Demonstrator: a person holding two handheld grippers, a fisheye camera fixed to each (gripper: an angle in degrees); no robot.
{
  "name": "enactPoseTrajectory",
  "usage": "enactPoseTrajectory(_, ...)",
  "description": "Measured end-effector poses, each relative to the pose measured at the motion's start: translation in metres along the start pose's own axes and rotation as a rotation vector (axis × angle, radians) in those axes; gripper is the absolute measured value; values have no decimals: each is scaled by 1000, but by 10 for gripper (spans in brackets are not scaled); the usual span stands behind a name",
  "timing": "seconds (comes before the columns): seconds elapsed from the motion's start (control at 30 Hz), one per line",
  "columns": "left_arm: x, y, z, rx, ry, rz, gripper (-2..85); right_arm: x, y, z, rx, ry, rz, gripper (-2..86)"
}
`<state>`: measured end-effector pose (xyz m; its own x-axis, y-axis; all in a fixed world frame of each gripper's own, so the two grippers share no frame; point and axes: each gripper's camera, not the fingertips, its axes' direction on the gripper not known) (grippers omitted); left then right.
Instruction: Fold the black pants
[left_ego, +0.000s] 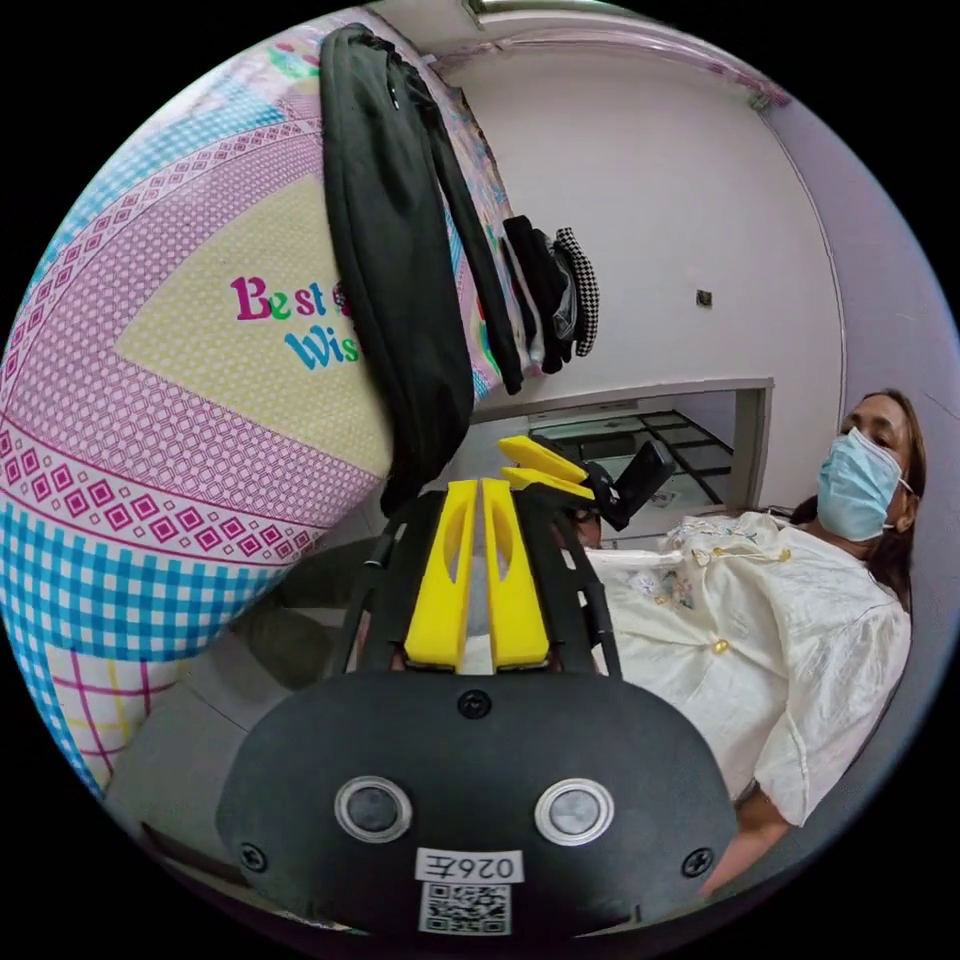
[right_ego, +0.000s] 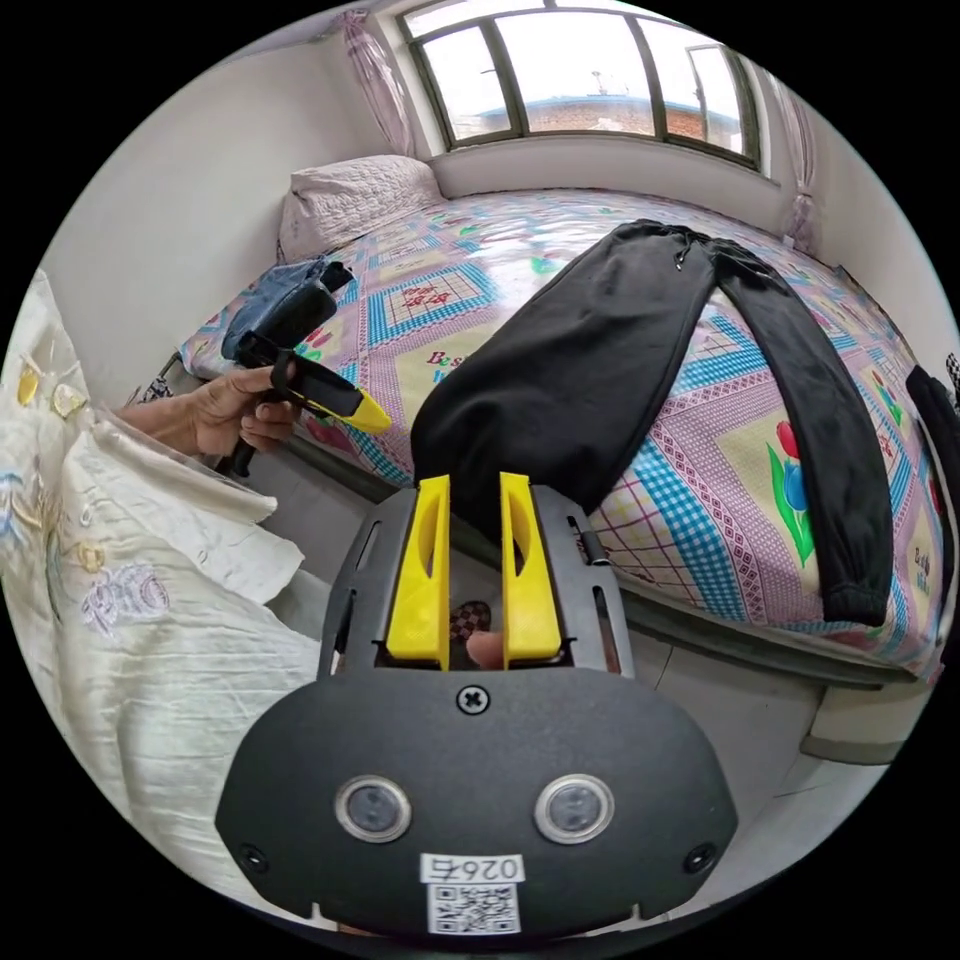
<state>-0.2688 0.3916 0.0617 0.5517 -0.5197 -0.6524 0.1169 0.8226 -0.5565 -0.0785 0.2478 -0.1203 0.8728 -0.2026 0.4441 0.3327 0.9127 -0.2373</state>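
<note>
Black pants (right_ego: 600, 350) flat on bed (right_ego: 700, 480), legs splayed. Left hand-held gripper (left_ego: 480, 490) jaws together, right hand-held gripper (right_ego: 472, 490) jaws apart, both empty. Risk: single-layer pinch, skewed fold.

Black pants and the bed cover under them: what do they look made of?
Black pants: seemingly a soft, matte knit like jersey or fleece; they drape limply over the bed edge, without sheen, and the leg ends look gathered into cuffs. Bed cover: apparently a thin printed woven cloth, perhaps cotton; flat, matte, with crisp checks and diamonds.
</note>
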Motion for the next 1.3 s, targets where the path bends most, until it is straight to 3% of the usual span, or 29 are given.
enactPoseTrajectory(0.1,35,13,-32,175,-75,84,-8,11,7,-39,127,-18,46,5)
enactPoseTrajectory(0.27,129,13,-107,540,-5,457,-9,16,8,-106,405,139,-4,22)
enactPoseTrajectory(0.43,174,-12,-157,686,107,668,-5,26,-5,-105,375,1,-83,2)
enactPoseTrajectory(0.57,169,-57,-183,636,203,731,60,8,-11,-66,248,-58,-98,-7)
enactPoseTrajectory(0.7,133,-112,-192,586,223,715,116,-30,-13,-12,133,68,-77,-4)
enactPoseTrajectory(1.0,-24,-287,-194,440,7,285,182,-80,-38,81,-12,291,145,42)
enactPoseTrajectory(1.3,-101,-446,-158,356,-206,91,209,-75,-69,104,-83,398,287,57)
